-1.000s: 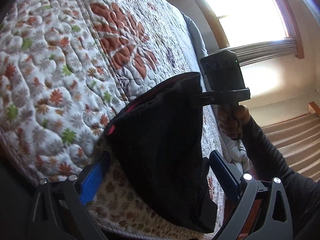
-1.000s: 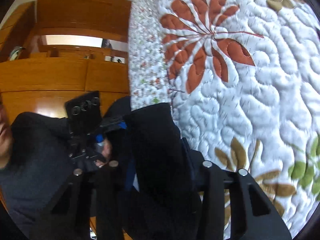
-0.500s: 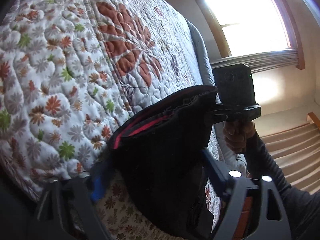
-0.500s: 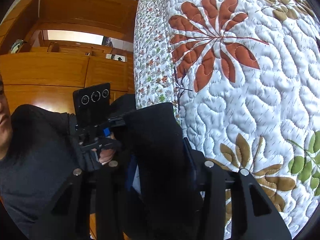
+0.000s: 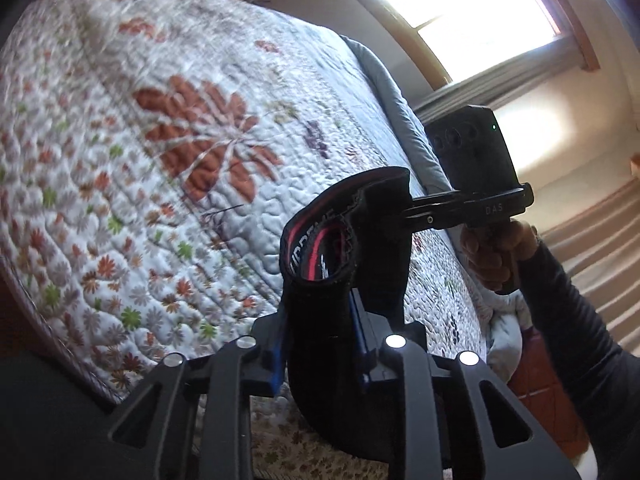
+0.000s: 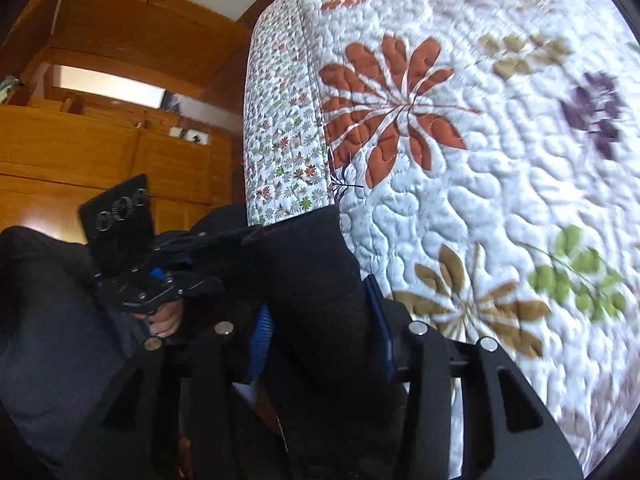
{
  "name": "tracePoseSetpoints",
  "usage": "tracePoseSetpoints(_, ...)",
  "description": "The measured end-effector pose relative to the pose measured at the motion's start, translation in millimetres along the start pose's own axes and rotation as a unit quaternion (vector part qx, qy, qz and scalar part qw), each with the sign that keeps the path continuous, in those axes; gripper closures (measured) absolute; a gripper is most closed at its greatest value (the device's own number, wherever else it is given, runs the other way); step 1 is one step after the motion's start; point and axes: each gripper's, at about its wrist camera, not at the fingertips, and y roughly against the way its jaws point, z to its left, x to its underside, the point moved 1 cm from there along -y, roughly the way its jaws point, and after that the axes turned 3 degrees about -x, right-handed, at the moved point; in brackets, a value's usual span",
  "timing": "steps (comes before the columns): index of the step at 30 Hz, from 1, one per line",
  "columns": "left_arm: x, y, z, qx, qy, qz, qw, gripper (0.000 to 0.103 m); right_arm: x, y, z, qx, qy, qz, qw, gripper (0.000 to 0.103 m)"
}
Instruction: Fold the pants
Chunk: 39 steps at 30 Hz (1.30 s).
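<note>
The bed (image 5: 168, 168) fills most of both views, covered by a white quilt (image 6: 480, 208) stitched with rust, olive and purple flowers; it looks to be the surface where the folding will happen. Above its near edge hang the black pants (image 5: 344, 280), lifted clear of the quilt and stretched between the two tools, most likely so the cloth drops straight before it is laid down. The waistband (image 5: 316, 248), with its red inner stripe, gapes open at the top. The left gripper (image 5: 320, 320) has its jaws closed on one side of the waist. The right gripper (image 6: 320, 312) has its jaws pinched on the other side, with dark cloth bunched between the blue pads.
</note>
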Motion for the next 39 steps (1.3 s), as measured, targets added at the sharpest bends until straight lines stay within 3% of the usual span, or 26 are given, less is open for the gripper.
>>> tracePoseSetpoints(8, 3.4, 32.4, -85.2, -0.007, -0.084, -0.001, 0.9965, 0.083, 44.7, 48.9, 66.3, 0.116, 0.004, -0.055, 0.992, 0.061)
tracePoseSetpoints(13, 16.0, 42.0, -128.5, -0.009, -0.133, 0.002, 0.9910, 0.084, 79.9, 69.5, 108.1, 0.205, 0.002, -0.085, 0.975, 0.061)
tracePoseSetpoints(19, 32.8, 54.9, -166.4, -0.015, -0.184, 0.006, 0.9827, 0.085, 114.4, 80.3, 146.3, 0.278, -0.004, -0.111, 0.954, 0.063)
tracePoseSetpoints(28, 55.8, 72.9, -220.1, -0.013, -0.260, 0.005, 0.9655, 0.086, 162.1, 102.5, 186.7, 0.337, -0.014, -0.148, 0.930, 0.067)
tracePoseSetpoints(39, 86.8, 81.4, -275.7, 0.014, -0.334, 0.015, 0.9422, 0.086, 223.3, 127.4, 210.8, 0.372, -0.058, -0.180, 0.909, 0.068)
